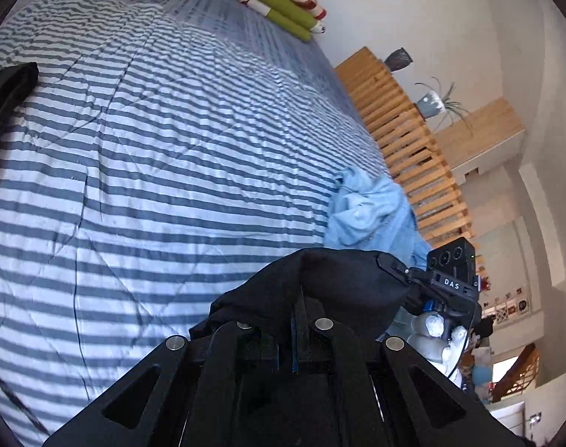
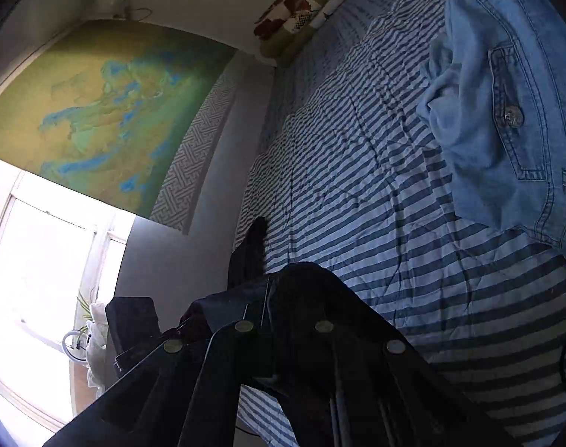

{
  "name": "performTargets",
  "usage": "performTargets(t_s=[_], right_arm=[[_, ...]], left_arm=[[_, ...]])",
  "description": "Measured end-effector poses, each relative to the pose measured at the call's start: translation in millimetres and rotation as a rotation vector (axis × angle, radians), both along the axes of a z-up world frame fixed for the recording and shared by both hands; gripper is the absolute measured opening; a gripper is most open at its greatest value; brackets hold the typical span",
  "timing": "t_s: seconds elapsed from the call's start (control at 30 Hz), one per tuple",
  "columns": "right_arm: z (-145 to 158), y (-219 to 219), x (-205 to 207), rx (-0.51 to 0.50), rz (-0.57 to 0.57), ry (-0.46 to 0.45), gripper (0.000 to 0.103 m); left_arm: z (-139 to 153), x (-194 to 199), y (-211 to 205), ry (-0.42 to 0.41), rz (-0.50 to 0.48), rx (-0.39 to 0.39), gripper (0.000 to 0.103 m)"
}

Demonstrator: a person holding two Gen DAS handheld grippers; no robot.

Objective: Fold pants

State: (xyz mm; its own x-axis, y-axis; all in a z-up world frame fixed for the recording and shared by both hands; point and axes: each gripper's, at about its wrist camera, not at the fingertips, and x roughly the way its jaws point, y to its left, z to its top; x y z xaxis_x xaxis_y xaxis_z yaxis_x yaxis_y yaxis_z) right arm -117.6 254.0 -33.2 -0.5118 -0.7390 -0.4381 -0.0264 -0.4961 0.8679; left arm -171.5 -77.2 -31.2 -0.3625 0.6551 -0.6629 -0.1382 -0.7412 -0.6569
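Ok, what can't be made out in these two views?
- Left wrist view: black pants drape over the left hand-held gripper, hiding its fingertips.
- Right wrist view: the same fabric hides the right hand-held gripper tips; the frame edge cuts off the denim garment.

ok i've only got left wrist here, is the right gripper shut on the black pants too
Observer: Yes. The right gripper is shut, with the black pants pinched between its fingers above the striped bedcover.
Operator: and that blue heap, pants as well
Observer: Cannot tell. Right wrist shows it is light denim with a flap pocket closed by a metal button.
Operator: what's on the far side of the bed
Observer: A wall with a large green and blue painting and a bright window.
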Motion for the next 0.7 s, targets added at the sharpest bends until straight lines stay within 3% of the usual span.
performTargets(t_s=[0.13, 0.2, 0.27, 0.33, 0.4, 0.43, 0.47, 0.57, 0.63, 0.7], right_arm=[[-41.6, 2.3, -47.5, 0.049, -0.013, -0.068, 0.004], [-55.8, 0.8, -62.1, 0.084, 0.008, -0.100, 0.004], [-66.7, 0.2, -71.0, 0.098, 0.044, -0.137, 0.007], [-72.1, 2.8, -74.8, 0.081, 0.075, -0.168, 0.010], [-72.9, 7.8, -78.6, 0.058, 0.100, -0.180, 0.016], [-71.8, 10.0, -79.9, 0.041, 0.114, -0.181, 0.019], [-68.9, 11.9, -80.4, 0.034, 0.123, -0.178, 0.027], [-56.5, 12.6, -81.2, 0.052, 0.135, -0.133, 0.030], [-48.3, 3.9, -80.2, 0.118, 0.133, -0.094, 0.028], [-43.9, -3.6, -81.0, 0.226, 0.128, -0.050, 0.008]], left_arm=[[-52.3, -44.1, 0.7, -0.081, 0.009, -0.002, 0.003], [-69.5, -48.8, -3.0, -0.129, 0.026, 0.039, 0.011], [-77.8, -45.5, -3.4, -0.137, 0.012, 0.064, 0.038], [-79.3, -35.1, 1.2, -0.140, -0.004, 0.032, 0.053], [-73.2, -18.3, 8.8, -0.102, -0.033, -0.003, 0.052], [-70.1, -12.7, 13.2, -0.069, -0.045, -0.033, 0.033], [-68.7, -9.5, 17.5, -0.055, -0.060, -0.070, 0.006], [-63.5, -4.3, 16.0, -0.063, -0.041, -0.079, 0.005], [-61.2, -8.0, 10.5, -0.061, -0.018, -0.086, 0.004], [-60.8, -12.7, 1.0, -0.065, 0.012, -0.066, 0.003]])
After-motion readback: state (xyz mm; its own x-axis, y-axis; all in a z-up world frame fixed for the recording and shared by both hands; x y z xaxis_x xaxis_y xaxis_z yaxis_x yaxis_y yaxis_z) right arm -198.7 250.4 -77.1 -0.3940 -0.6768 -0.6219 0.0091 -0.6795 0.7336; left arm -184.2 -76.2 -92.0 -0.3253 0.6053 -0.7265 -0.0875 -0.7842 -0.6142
